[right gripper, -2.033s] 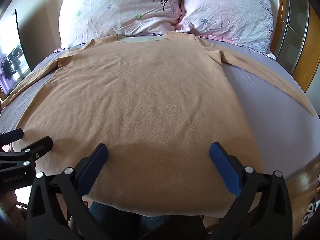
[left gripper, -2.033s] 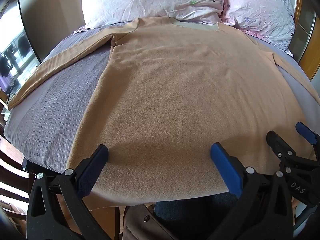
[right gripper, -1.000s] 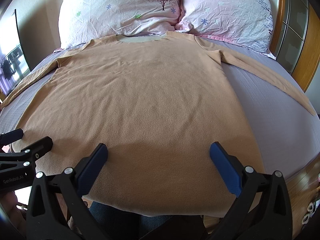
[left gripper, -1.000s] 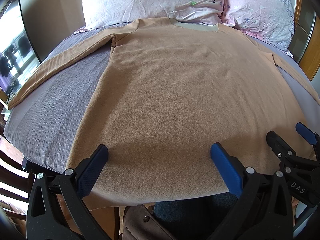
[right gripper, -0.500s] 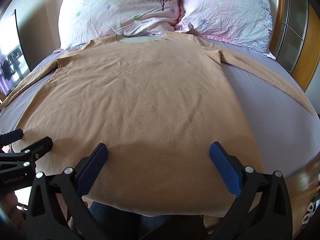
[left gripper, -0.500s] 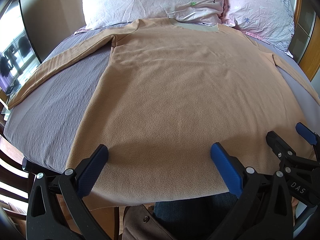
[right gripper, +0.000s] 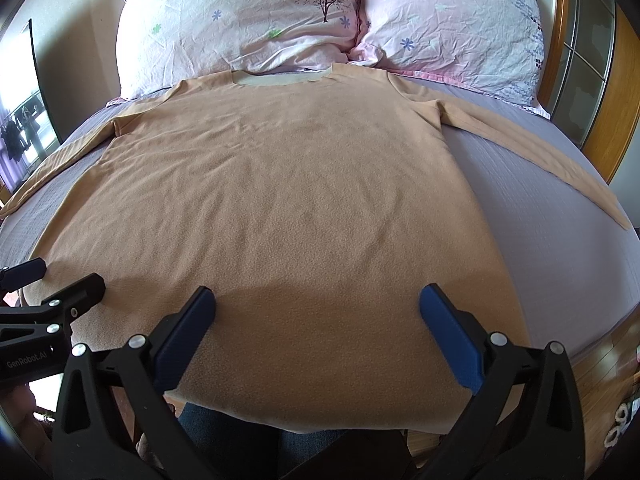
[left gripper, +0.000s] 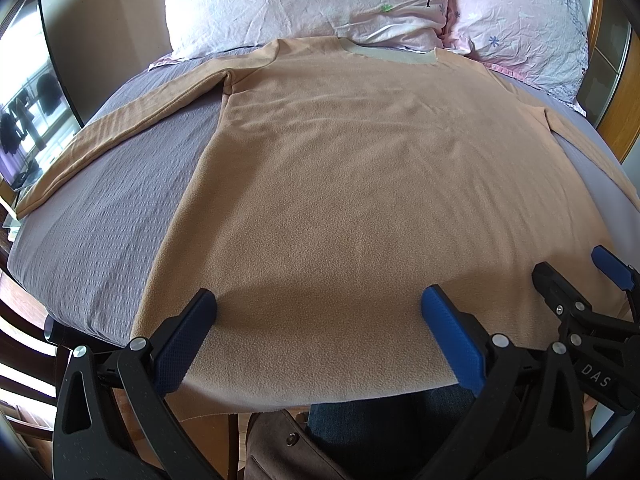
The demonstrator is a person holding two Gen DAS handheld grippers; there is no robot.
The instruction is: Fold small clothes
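A tan long-sleeved fleece shirt (left gripper: 360, 184) lies flat on the bed, collar toward the pillows, both sleeves spread out to the sides; it also shows in the right wrist view (right gripper: 280, 200). Its hem hangs over the near bed edge. My left gripper (left gripper: 318, 320) is open and empty, hovering above the hem on the left half. My right gripper (right gripper: 316, 316) is open and empty above the hem on the right half. Each gripper shows in the other's view: the right one (left gripper: 580, 280) and the left one (right gripper: 52, 280).
The bed has a grey-purple cover (left gripper: 104, 216) (right gripper: 560, 240). Two pink floral pillows (right gripper: 248, 20) (right gripper: 452, 20) lean at the head. A wooden bed frame (right gripper: 624, 92) stands at the right. A mirror (left gripper: 28, 120) is at the left. A person's jeans (left gripper: 380, 432) are below the hem.
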